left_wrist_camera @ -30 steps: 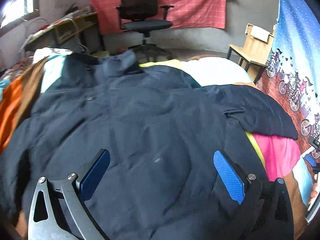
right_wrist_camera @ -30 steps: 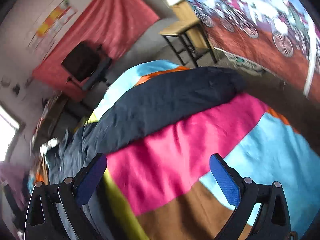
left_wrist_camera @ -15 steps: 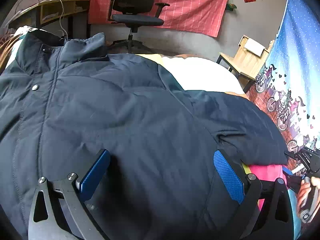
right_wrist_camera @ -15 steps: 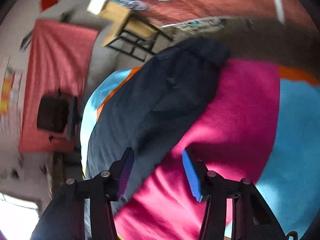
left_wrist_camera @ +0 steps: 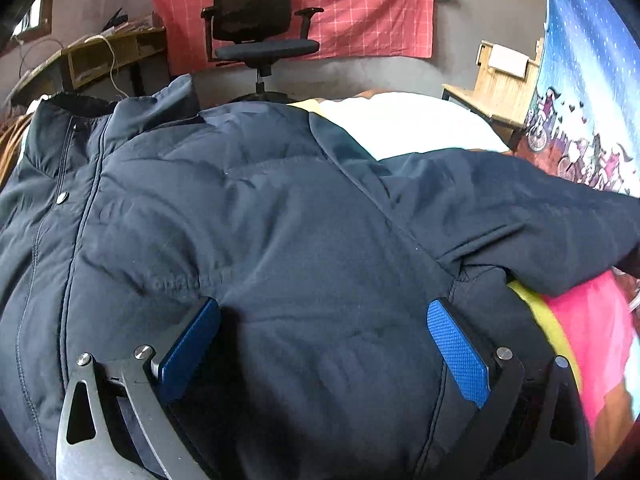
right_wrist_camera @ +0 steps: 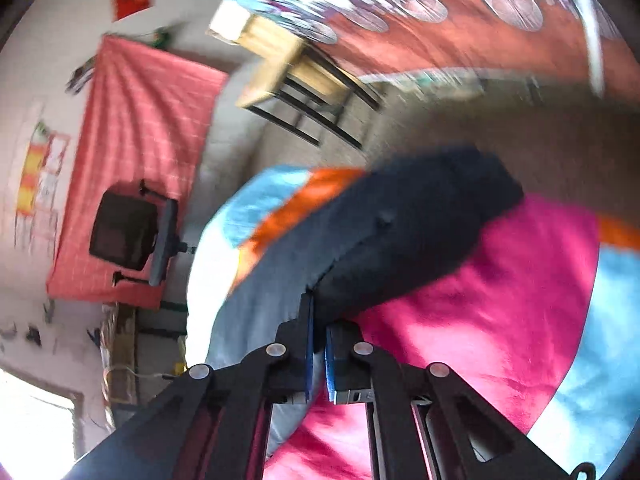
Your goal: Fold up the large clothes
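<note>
A dark navy padded jacket (left_wrist_camera: 260, 220) lies spread front-up on a bed with a bright patchwork cover (left_wrist_camera: 588, 320), collar at the far left. One sleeve (left_wrist_camera: 520, 220) stretches out to the right. My left gripper (left_wrist_camera: 324, 340) hovers open just over the jacket's lower body, both blue pads wide apart and nothing pinched. In the right wrist view, my right gripper (right_wrist_camera: 318, 314) is shut on the lower edge of the sleeve (right_wrist_camera: 420, 232), which lies over the pink patch of the cover (right_wrist_camera: 500, 300). That view is blurred by motion.
Behind the bed stand a black office chair (left_wrist_camera: 256, 20) before a red wall cloth (left_wrist_camera: 360, 4), a cluttered desk (left_wrist_camera: 100, 56) at the left and a wooden chair (left_wrist_camera: 500, 84) at the right. A blue hanging with bicycles (left_wrist_camera: 592, 80) covers the right wall.
My left gripper has sunk closer to the jacket and stayed open. My right gripper rolled, moved up to the sleeve and closed its jaws on the sleeve's edge.
</note>
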The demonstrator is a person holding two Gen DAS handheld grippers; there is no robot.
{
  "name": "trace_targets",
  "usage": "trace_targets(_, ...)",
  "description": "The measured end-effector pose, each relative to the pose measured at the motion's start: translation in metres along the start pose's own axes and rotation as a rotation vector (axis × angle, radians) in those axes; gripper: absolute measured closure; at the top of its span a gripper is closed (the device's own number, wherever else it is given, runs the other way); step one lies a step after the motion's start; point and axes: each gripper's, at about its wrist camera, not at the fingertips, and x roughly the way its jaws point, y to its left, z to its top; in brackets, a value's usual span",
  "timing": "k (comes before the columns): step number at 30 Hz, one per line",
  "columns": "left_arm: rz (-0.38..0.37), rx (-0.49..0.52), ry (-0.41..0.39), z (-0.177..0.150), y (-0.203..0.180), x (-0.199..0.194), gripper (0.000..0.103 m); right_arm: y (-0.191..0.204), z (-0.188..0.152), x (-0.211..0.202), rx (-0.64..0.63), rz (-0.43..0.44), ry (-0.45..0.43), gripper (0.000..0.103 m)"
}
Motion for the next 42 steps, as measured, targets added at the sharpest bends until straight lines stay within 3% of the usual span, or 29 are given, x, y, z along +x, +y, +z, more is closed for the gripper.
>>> trace_targets(5, -0.105, -0.141, -0.041, 0.001, 0.037, -0.059, 0.002, 0.089, -0.004, -0.032, -0.239, 0.018, -0.061, 0.098)
trace_targets(9, -0.151, -0.218, -0.076, -0.012, 0.083, -0.115, 0.002, 0.186, -0.041, -0.06, -0.572, 0.016, -0.129, 0.098)
trace_targets(13, -0.062, -0.197, -0.095, -0.032, 0.124, -0.167, 0.002, 0.278, -0.134, -0.08, -1.084, 0.03, -0.247, 0.098)
trace_targets(16, -0.001, -0.213, -0.112, -0.048, 0.153, -0.203, 0.002, 0.31, -0.215, -0.092, -1.324, 0.128, -0.271, 0.098)
trace_targets(18, -0.003, -0.253, -0.137, -0.058, 0.172, -0.224, 0.002, 0.322, -0.279, -0.097, -1.468, 0.213, -0.265, 0.099)
trace_targets(23, -0.034, -0.423, -0.247, -0.088, 0.23, -0.289, 0.002, 0.32, -0.394, -0.083, -1.641, 0.345, -0.127, 0.099)
trace_targets(28, -0.004, -0.485, -0.341, -0.104, 0.262, -0.322, 0.002, 0.286, -0.475, -0.053, -1.782, 0.332, 0.023, 0.099)
trace_targets(32, -0.014, -0.486, -0.31, -0.11, 0.264, -0.309, 0.002, 0.243, -0.52, -0.021, -1.896, 0.258, 0.186, 0.098)
trace_targets(34, -0.019, -0.495, -0.27, -0.108, 0.257, -0.29, 0.002, 0.218, -0.537, -0.014, -1.988, 0.213, 0.192, 0.098)
trace_targets(37, -0.057, -0.493, -0.216, -0.1, 0.242, -0.261, 0.002, 0.197, -0.534, -0.005, -2.039, 0.172, 0.233, 0.093)
trace_targets(39, -0.047, -0.461, -0.167, -0.094, 0.234, -0.243, 0.002, 0.188, -0.522, -0.003, -2.016, 0.184, 0.318, 0.078)
trace_targets(41, -0.024, -0.411, -0.116, -0.09, 0.217, -0.226, 0.002, 0.178, -0.508, -0.01, -1.976, 0.212, 0.38, 0.054)
trace_targets(42, -0.017, -0.394, -0.092, -0.09, 0.21, -0.219, 0.002, 0.178, -0.498, -0.012, -1.949, 0.226, 0.39, 0.046)
